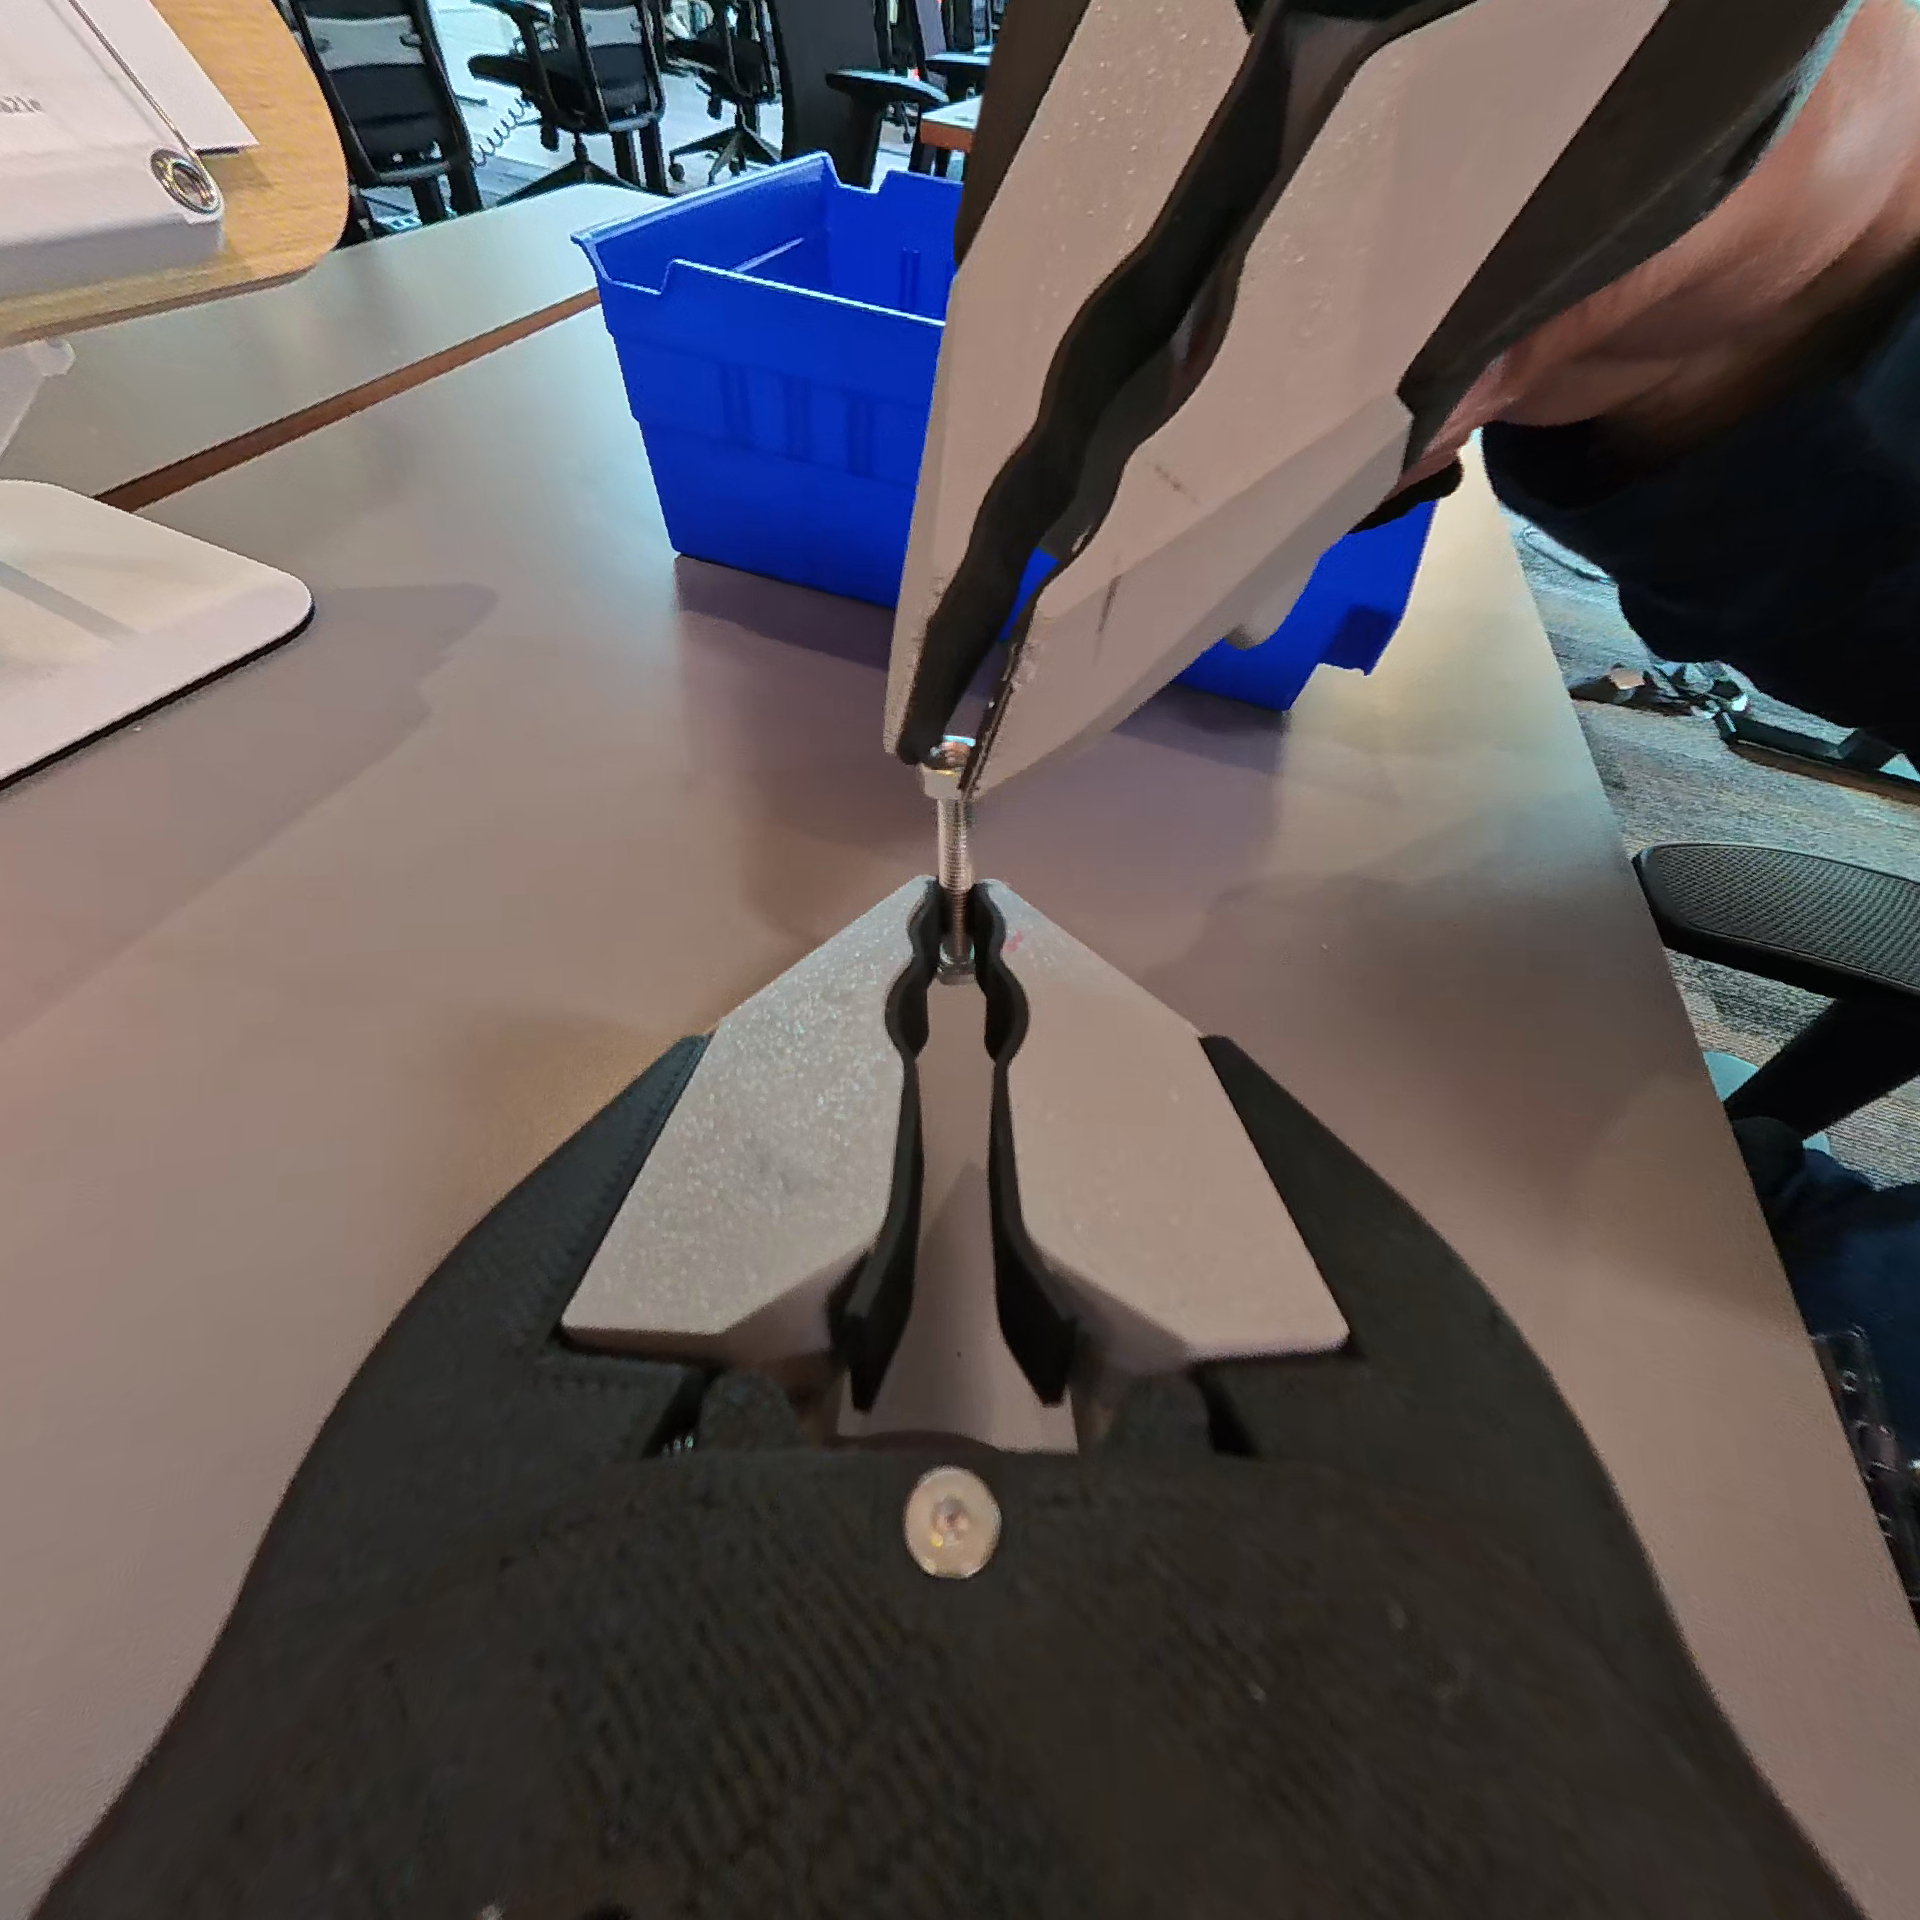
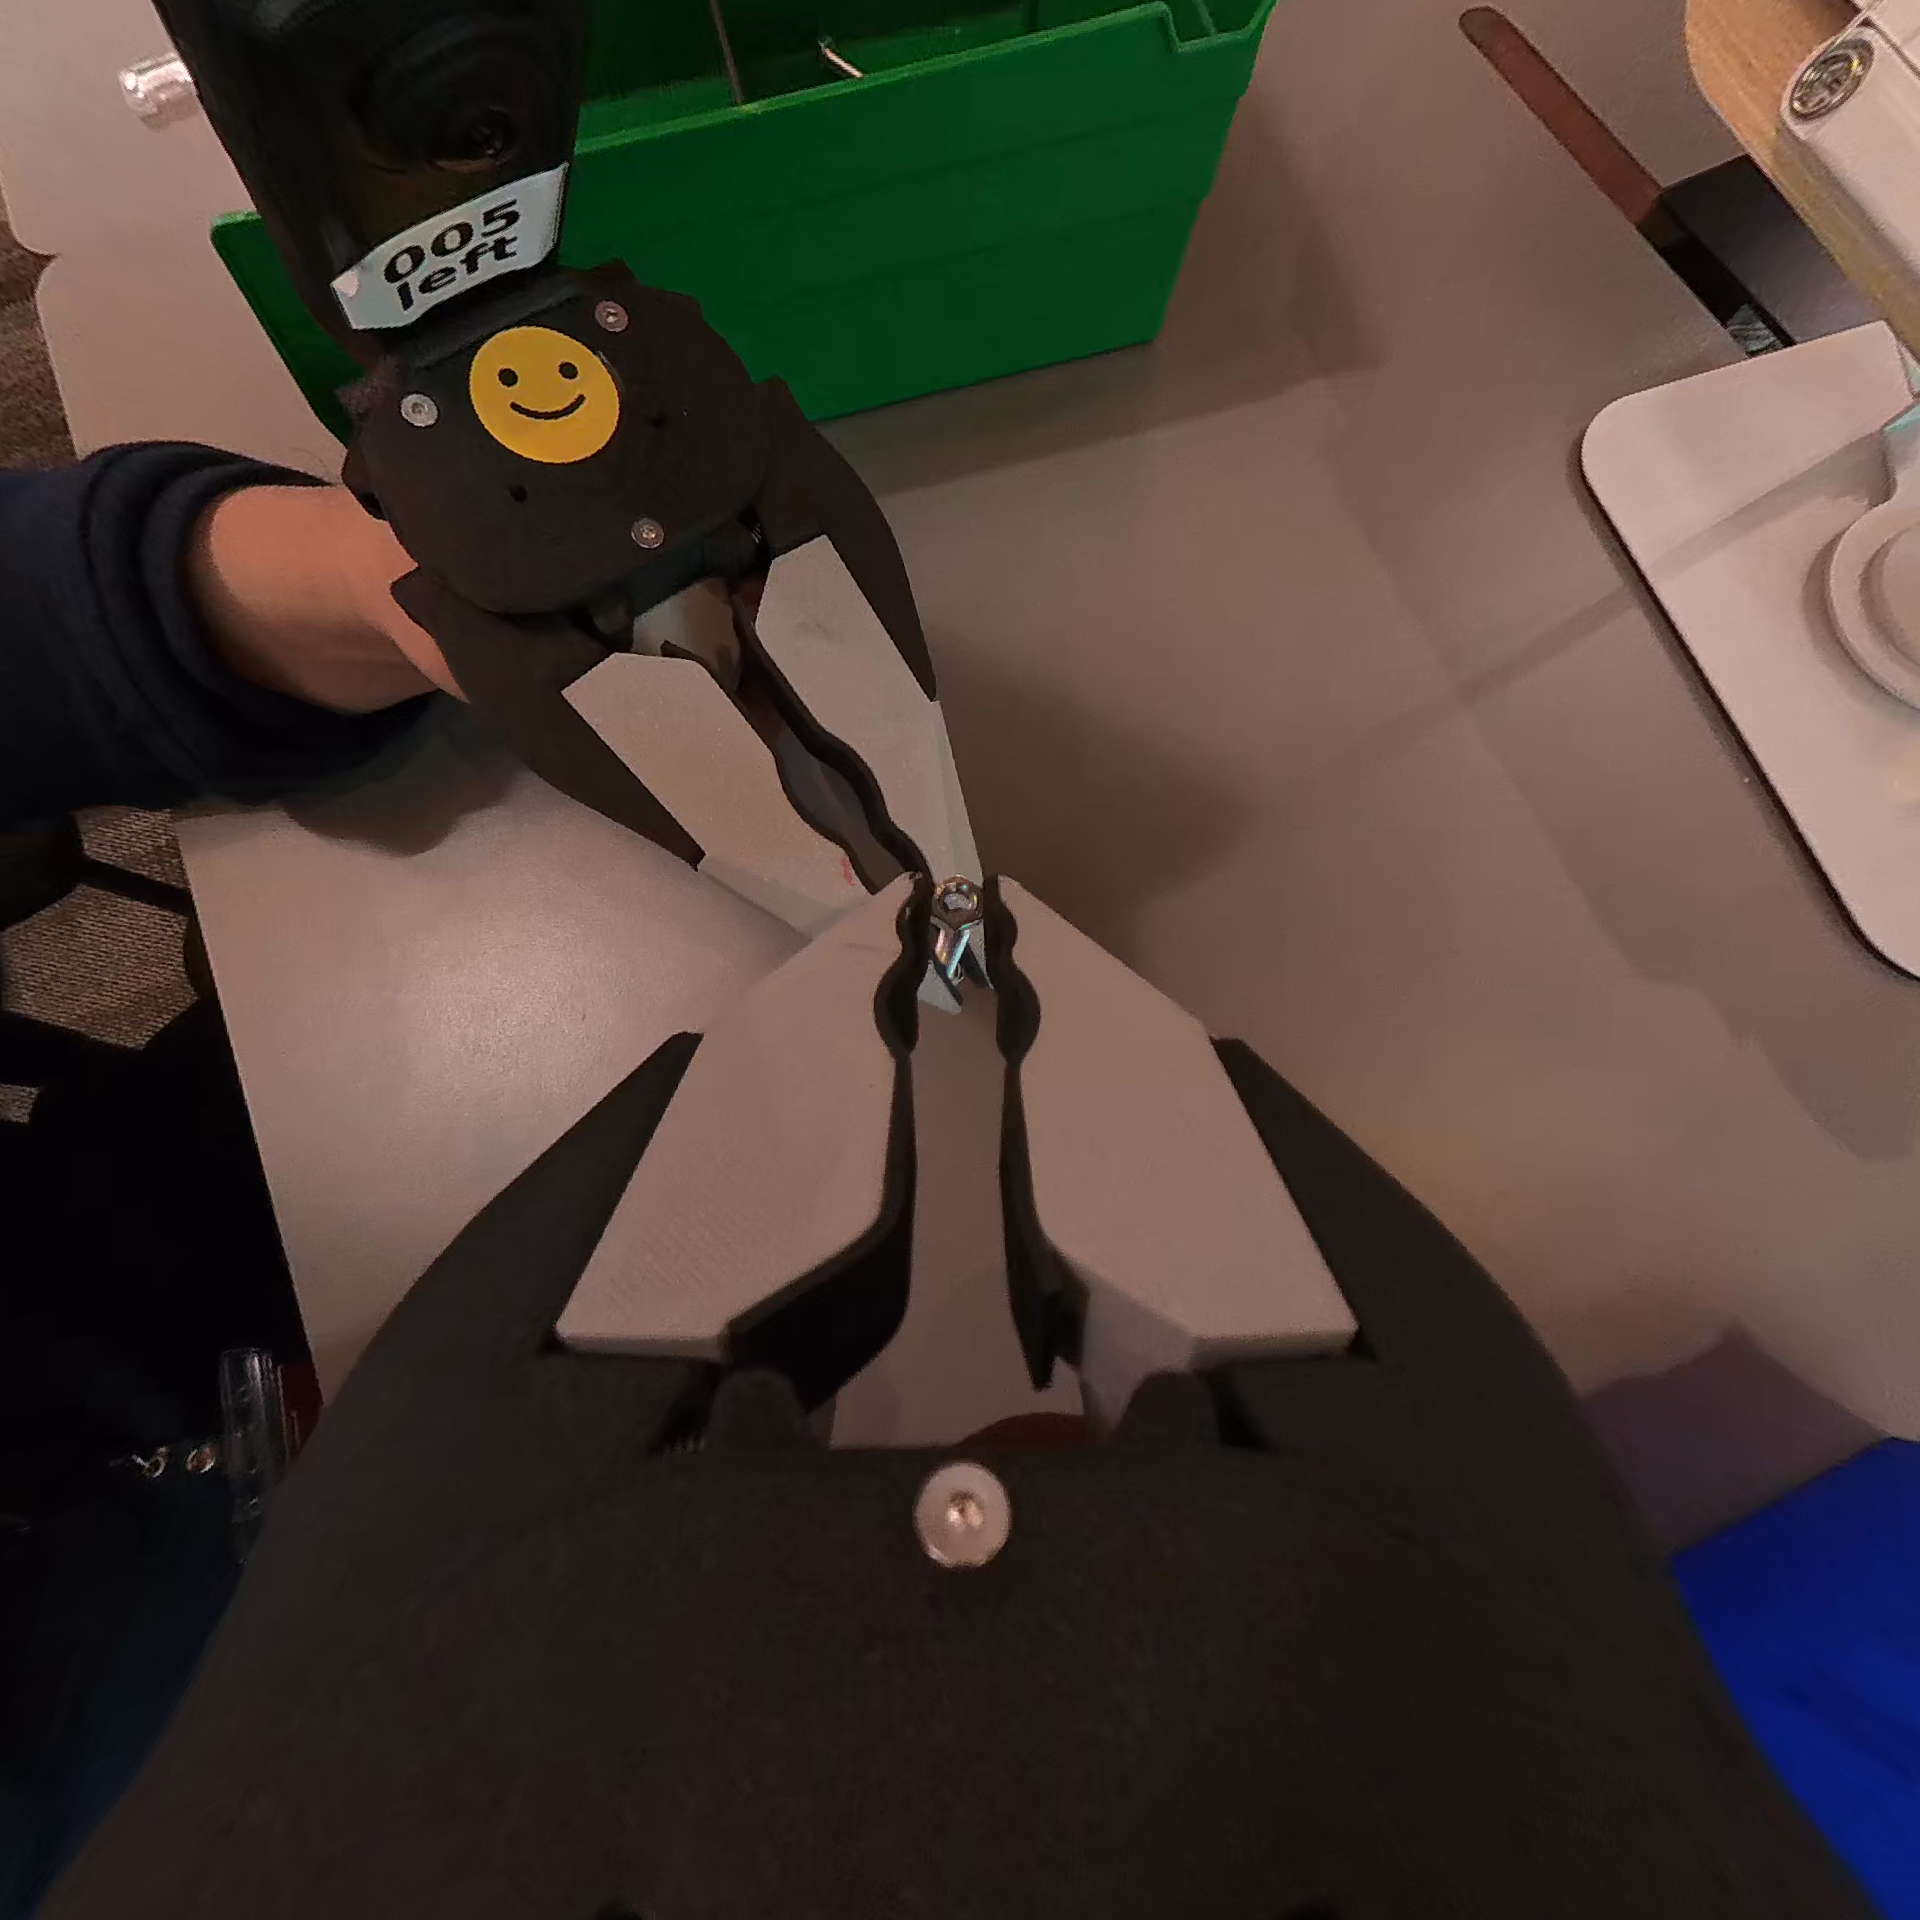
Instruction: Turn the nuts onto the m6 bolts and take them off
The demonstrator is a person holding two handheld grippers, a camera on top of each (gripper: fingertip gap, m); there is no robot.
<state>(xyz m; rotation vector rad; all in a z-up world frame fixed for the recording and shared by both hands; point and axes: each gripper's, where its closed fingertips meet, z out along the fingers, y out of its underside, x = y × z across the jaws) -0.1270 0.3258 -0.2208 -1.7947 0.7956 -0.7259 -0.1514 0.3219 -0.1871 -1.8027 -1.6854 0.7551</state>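
Bolt (image 1: pixel 953 847) stands clear above the table (image 1: pixel 416 831), its head end clamped between the left gripper's (image 1: pixel 954 914) fingers. Right gripper (image 1: pixel 948 753) pinches the nut (image 1: pixel 943 755) at the bolt's far tip. Blue bin (image 1: pixel 790 416) sits behind.

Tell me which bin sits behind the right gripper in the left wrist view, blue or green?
The blue bin; the green bin shows only in the right wrist view.

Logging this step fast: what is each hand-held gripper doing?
Left hand-held gripper: closed on the bolt.
Right hand-held gripper: closed on the nut at the bolt's tip.
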